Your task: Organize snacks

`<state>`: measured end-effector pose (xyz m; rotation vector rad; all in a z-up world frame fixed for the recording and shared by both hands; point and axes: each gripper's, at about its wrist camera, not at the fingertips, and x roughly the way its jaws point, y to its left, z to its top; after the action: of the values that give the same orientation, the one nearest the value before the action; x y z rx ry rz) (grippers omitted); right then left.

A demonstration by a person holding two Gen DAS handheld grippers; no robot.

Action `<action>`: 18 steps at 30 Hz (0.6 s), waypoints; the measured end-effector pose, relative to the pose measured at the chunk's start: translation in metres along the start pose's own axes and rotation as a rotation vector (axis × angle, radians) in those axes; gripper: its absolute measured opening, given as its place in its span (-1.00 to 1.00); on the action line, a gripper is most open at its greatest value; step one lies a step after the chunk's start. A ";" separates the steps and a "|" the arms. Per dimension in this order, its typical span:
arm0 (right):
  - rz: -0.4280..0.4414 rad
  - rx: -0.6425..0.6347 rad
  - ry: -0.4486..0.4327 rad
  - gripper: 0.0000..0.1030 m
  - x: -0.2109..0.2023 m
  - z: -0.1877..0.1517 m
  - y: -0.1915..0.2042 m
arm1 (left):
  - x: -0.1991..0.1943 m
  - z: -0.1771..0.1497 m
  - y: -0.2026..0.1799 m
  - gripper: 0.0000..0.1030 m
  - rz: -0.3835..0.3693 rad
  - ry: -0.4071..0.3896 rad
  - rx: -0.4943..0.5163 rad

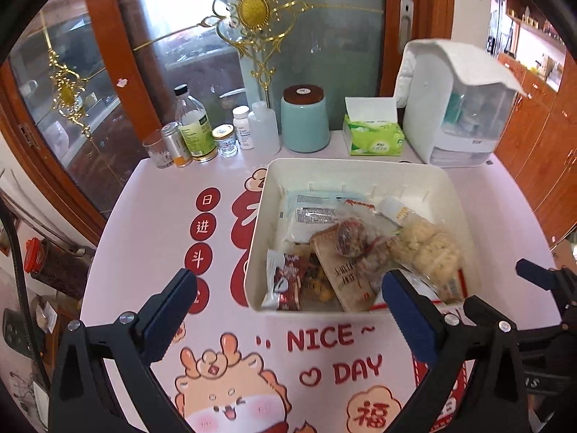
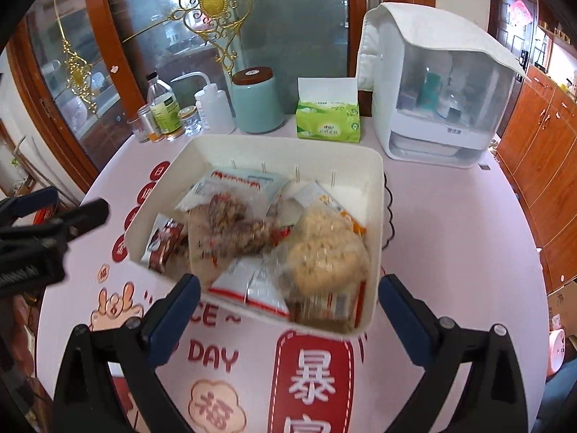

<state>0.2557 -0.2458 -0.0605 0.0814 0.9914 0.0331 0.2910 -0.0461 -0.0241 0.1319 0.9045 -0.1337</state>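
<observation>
Both hand-held grippers released, pink cartoon tablecloth (image 1: pixel 223 187), snack bin (image 1: pixel 360 169), wood-framed glass doors (image 1: pixel 108 83)

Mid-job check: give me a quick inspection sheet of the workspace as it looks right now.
Surface: table under a pink cartoon-print cover.
Job's things: white bin full of snack packets.
Clutter: bottles and jars, teal canister, tissue pack, covered white appliance along the back edge.
Grippers: left gripper and right gripper open, empty.
Cables: dark cord beside the bin.
Surroundings: glass-fronted wooden cabinet behind.
</observation>
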 end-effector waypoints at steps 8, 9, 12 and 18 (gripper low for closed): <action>0.046 -0.007 -0.037 0.94 -0.042 -0.021 0.008 | -0.056 -0.040 0.007 0.98 -0.027 -0.033 -0.025; 0.051 -0.007 -0.045 0.94 -0.047 -0.022 0.009 | -0.061 -0.043 0.007 0.98 -0.023 -0.033 -0.026; 0.065 0.000 -0.070 0.94 -0.067 -0.027 0.015 | -0.080 -0.057 0.007 0.98 0.002 -0.033 -0.035; 0.079 0.045 -0.090 0.94 -0.103 -0.047 0.027 | -0.116 -0.086 0.013 0.98 0.035 -0.038 -0.075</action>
<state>0.1603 -0.2227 0.0015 0.1624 0.8988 0.0790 0.1564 -0.0116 0.0154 0.0749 0.8680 -0.0698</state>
